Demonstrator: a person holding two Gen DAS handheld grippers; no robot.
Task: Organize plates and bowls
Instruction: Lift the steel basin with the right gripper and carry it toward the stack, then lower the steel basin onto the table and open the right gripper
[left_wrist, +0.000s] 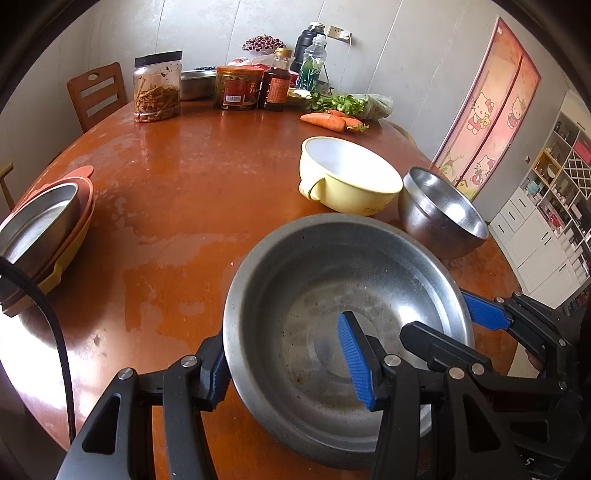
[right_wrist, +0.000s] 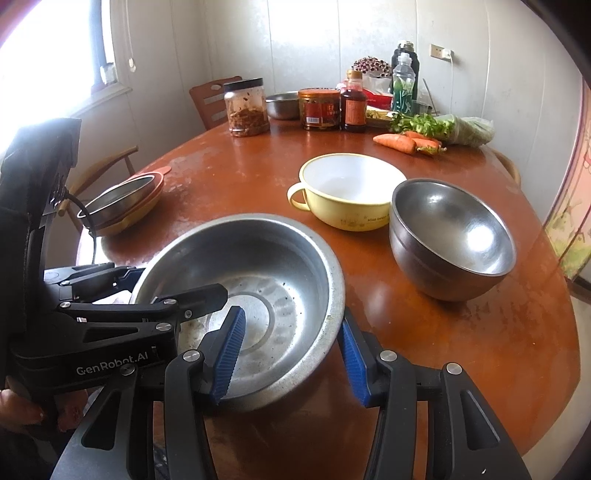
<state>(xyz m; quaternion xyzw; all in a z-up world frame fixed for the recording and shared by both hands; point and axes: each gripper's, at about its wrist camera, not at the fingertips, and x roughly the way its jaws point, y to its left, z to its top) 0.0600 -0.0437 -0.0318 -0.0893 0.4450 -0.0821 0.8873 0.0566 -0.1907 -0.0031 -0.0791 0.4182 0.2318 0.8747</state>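
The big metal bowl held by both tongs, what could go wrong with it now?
1. The big metal bowl is pinched only at its thin rim by the left tongs and right tongs; it might slip or tip.
2. The round steel bowl and yellow bowl sit close by, so a swing could knock them.
3. The steel bowl is near the table edge and could get pushed off.

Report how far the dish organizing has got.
Done: a steel dish sits nested in the orange and yellow plates at the table's far side. In hand: both grippers, left and right, clamp the rim of the wide steel basin. Left: the yellow handled bowl and the deep steel bowl stand loose.
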